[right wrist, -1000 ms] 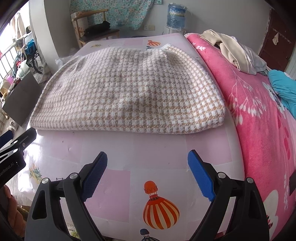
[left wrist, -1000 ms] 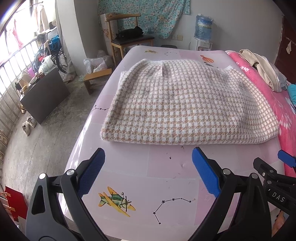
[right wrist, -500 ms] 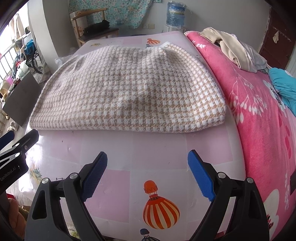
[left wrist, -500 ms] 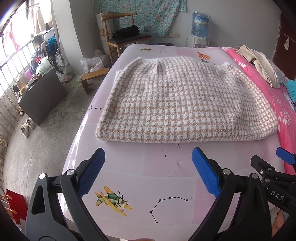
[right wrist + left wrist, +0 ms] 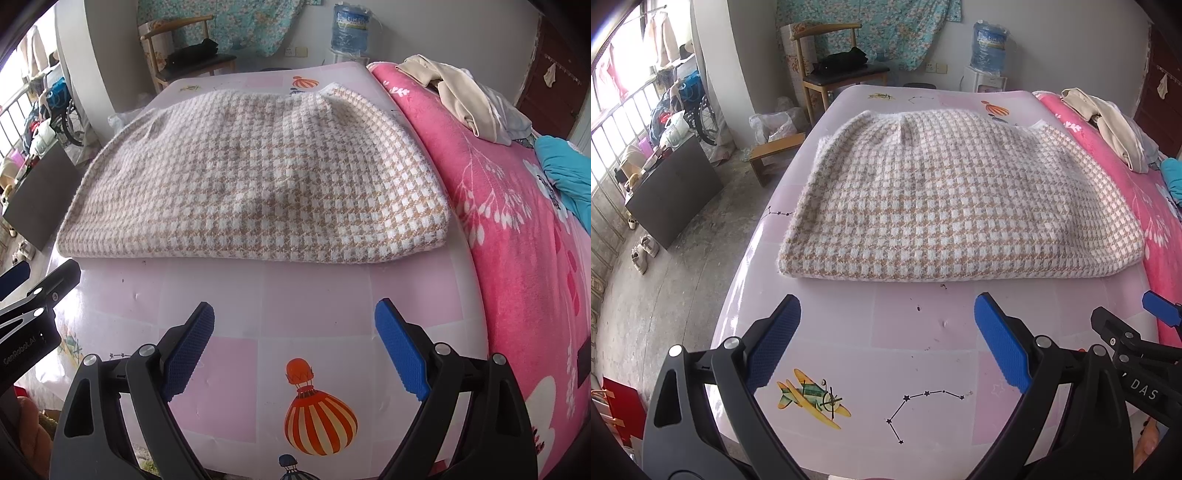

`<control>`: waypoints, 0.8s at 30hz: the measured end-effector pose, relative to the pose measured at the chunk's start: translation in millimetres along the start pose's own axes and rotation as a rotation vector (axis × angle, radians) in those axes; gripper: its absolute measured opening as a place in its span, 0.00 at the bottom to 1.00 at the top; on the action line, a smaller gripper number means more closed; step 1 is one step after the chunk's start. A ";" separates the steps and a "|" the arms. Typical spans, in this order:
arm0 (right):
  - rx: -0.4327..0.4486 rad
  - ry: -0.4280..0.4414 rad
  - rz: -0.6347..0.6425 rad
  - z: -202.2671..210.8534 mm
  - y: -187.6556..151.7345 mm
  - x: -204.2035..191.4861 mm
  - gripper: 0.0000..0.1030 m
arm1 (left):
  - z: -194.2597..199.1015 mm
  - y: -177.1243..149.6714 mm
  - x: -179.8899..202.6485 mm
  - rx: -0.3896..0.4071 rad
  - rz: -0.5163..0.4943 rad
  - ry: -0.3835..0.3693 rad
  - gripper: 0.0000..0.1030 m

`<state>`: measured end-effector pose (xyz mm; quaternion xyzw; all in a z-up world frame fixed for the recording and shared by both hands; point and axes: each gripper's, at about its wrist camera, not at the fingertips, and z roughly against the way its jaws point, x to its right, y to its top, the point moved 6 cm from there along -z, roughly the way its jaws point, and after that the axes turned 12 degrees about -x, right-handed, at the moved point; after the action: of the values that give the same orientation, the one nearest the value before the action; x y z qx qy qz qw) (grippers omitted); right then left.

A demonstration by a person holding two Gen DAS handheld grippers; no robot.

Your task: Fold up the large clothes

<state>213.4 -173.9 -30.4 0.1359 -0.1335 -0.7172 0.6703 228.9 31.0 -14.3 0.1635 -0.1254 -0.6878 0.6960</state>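
Tan-and-white houndstooth knit garment [image 5: 960, 199] is shown lying folded on the pink mat [image 5: 923, 350]; it is judged soft, thick and limp; the near corners are best pinched; left gripper [image 5: 886, 343] and right gripper [image 5: 293, 347] are spread, empty.

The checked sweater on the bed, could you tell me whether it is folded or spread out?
Folded: the checked sweater lies as a compact block with a thick doubled near edge, no sleeves showing.
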 end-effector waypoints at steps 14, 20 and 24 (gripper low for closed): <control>-0.003 -0.001 0.005 -0.7 1.9 -1.0 0.84 | -3.5 2.7 -3.3 -0.009 0.007 0.000 0.89; -0.004 -0.003 0.010 -1.5 3.9 -2.4 0.84 | -3.4 3.8 -4.7 -0.007 0.015 0.004 0.89; -0.005 -0.004 0.012 -1.8 3.7 -3.6 0.84 | -4.0 4.2 -5.6 -0.007 0.017 0.003 0.89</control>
<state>217.7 -170.6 -30.6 0.1320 -0.1338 -0.7138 0.6746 234.2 36.8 -16.0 0.1611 -0.1232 -0.6821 0.7026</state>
